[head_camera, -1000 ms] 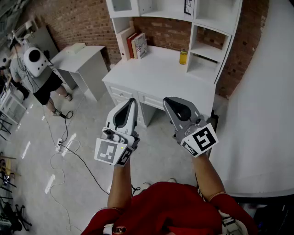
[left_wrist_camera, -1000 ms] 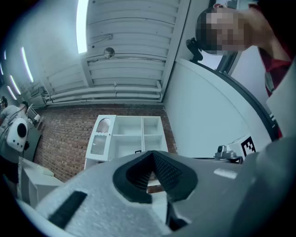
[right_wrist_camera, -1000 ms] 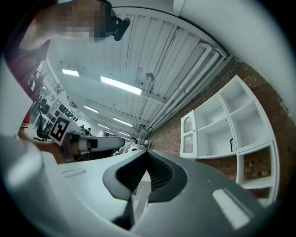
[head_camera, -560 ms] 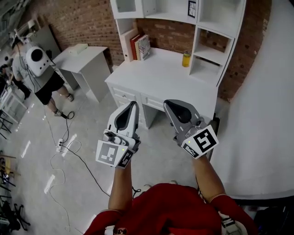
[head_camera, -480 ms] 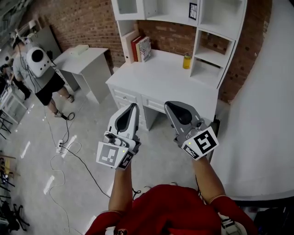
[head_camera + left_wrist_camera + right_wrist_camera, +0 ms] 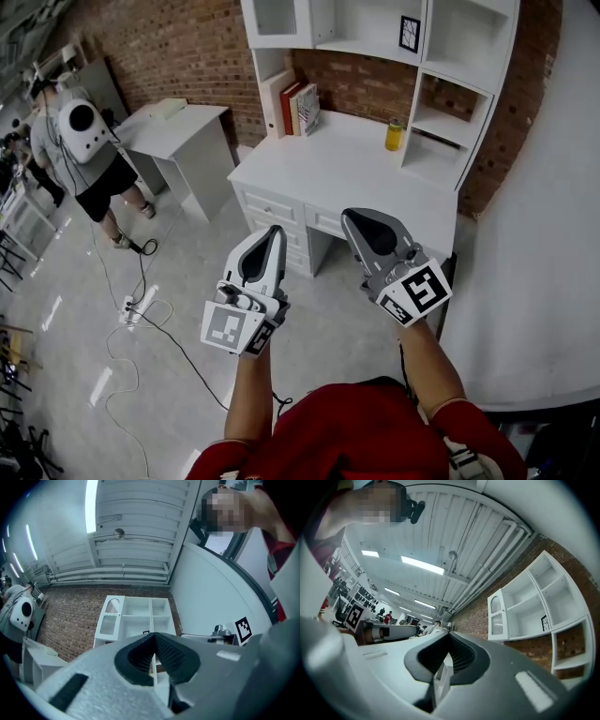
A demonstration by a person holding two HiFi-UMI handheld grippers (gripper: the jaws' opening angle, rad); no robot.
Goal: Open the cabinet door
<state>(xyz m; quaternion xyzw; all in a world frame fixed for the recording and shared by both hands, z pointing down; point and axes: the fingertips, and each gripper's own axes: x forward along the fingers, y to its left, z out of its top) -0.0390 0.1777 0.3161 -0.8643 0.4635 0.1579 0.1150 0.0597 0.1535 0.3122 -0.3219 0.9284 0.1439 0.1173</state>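
Pale floor (image 6: 66,281) underfoot, brick wall (image 6: 178,47) behind. White desk (image 6: 347,178) against it, with hutch (image 6: 450,56) on top, upper edge cut off in head view. Beside desk, small table (image 6: 178,127); near it a person (image 6: 80,141), partly cropped at the left edge. Cabinet door (image 6: 275,17) at hutch's top left corner, glazed, flush with its frame; handle too small to make out. Held well short of desk, touching nothing: left gripper (image 6: 273,231), fingers pressed together, nothing between; right gripper (image 6: 361,216), likewise closed and empty. On desk, books (image 6: 295,105) and yellow jar (image 6: 395,134).
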